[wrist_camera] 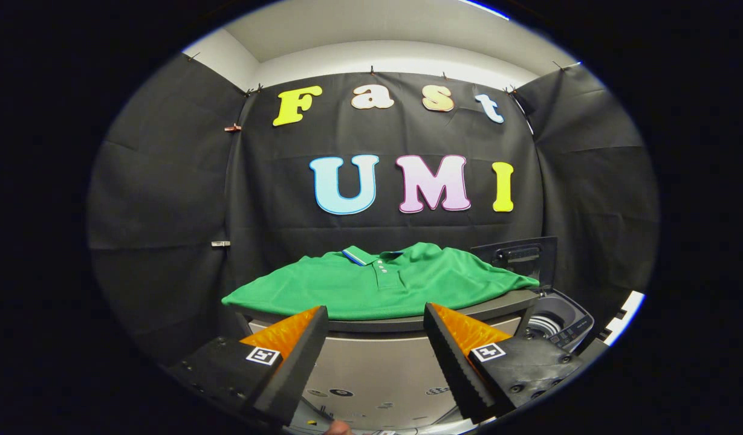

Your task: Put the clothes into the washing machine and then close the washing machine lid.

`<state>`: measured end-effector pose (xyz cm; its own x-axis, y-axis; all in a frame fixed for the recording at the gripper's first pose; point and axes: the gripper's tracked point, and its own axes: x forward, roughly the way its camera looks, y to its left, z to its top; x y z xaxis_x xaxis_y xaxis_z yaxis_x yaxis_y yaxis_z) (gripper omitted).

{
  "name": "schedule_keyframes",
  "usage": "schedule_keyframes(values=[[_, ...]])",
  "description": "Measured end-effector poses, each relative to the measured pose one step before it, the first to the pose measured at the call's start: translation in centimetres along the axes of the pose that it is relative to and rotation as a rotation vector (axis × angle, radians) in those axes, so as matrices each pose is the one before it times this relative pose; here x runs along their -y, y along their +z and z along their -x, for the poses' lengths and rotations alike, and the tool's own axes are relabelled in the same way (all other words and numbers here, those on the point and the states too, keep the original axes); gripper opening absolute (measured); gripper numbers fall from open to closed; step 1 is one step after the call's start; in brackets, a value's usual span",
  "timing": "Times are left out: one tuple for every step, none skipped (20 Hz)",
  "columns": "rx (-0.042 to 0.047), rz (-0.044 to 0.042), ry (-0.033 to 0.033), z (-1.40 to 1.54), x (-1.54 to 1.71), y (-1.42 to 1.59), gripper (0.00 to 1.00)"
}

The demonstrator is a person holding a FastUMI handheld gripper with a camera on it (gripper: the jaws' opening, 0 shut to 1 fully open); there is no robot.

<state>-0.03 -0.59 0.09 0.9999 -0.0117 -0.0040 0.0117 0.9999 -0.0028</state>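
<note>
A green polo shirt [377, 284] lies spread flat on a grey table [504, 304], its collar toward the back wall. My gripper [376, 314] is open, its two fingers wide apart in front of the table's near edge and just below the shirt's hem, with nothing between them. To the right of the table stands the washing machine [558, 323], lower than the tabletop, with its dark lid [519, 257] raised upright and the drum opening partly in sight behind the table's corner.
Black cloth walls close in the booth behind and on both sides. The table's front panel [377, 362] faces me beyond the fingers, with floor markings below it. The shirt's right sleeve reaches the table corner next to the machine.
</note>
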Motion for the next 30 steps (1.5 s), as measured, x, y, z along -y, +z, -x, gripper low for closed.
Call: schedule_keyframes(values=[[-0.00009, -0.00135, -0.00163, -0.046, -0.017, 0.079, 0.99], [-0.00167, -0.00067, 0.00031, -0.012, 0.097, -0.027, 0.99], [0.0008, -0.0008, -0.00005, -0.015, 0.056, 0.068, 0.99], [0.00361, -0.00006, 0.00024, 0.023, 0.021, 0.102, 0.99], [-0.00231, 0.00279, -0.00124, -0.037, 0.025, 0.056, 0.99], [-0.0019, 0.00053, 0.00226, 0.006, -0.025, -0.127, 0.99], [0.00032, -0.00203, 0.00244, -0.023, -0.035, 0.059, 0.99], [-0.00077, -0.00249, 0.0027, -0.128, -0.084, 0.094, 0.99], [-0.00628, -0.00405, 0.00515, -0.107, -0.115, -0.022, 0.99], [-0.00407, -0.00662, 0.00651, -0.21, -0.138, -0.116, 0.99], [-0.00163, -0.00377, 0.00428, -0.068, -0.07, 0.139, 0.99], [-0.00612, -0.0019, 0.00465, -0.335, -0.093, 0.006, 0.99], [-0.0054, -0.00015, 0.00124, -0.409, 0.028, 0.181, 0.99], [-0.00002, 0.00032, -0.00261, -0.323, 0.133, 0.384, 0.99], [-0.00199, -0.00445, -0.00318, -0.554, 0.162, 0.451, 0.99], [-0.00015, -0.00671, -0.00687, -0.48, 0.213, 0.393, 0.99], [-0.00837, -0.01025, -0.00353, -0.585, 0.247, 0.211, 0.99], [0.00114, -0.0085, -0.00106, -0.752, 0.078, 0.604, 0.99], [-0.00304, -0.01055, -0.00132, -0.718, 0.269, 0.488, 0.99], [-0.00632, -0.01352, 0.00194, -0.725, 0.063, 0.41, 0.99], [-0.0026, -0.014, -0.00093, -0.819, 0.146, 0.534, 0.99], [-0.007, -0.01037, -0.00087, -0.956, 0.207, 0.559, 0.99], [-0.002, -0.00765, 0.005, -0.825, -0.061, 0.736, 0.99], [0.00351, 0.00115, -0.00178, -0.922, -0.014, 0.884, 0.99], [-0.00417, -0.00018, -0.01257, -0.974, 0.406, 0.766, 0.99], [-0.00663, 0.00054, -0.0064, -1.162, 0.186, 0.493, 0.99], [-0.02082, 0.00043, -0.00557, -1.037, 0.176, 0.316, 0.98], [-0.01666, -0.0001, -0.00413, -1.12, 0.046, 0.409, 0.99], [-0.02745, 0.00307, 0.00062, -1.046, -0.021, 0.075, 0.98], [-0.0231, 0.00487, -0.00059, -1.107, -0.056, 0.294, 0.99]])
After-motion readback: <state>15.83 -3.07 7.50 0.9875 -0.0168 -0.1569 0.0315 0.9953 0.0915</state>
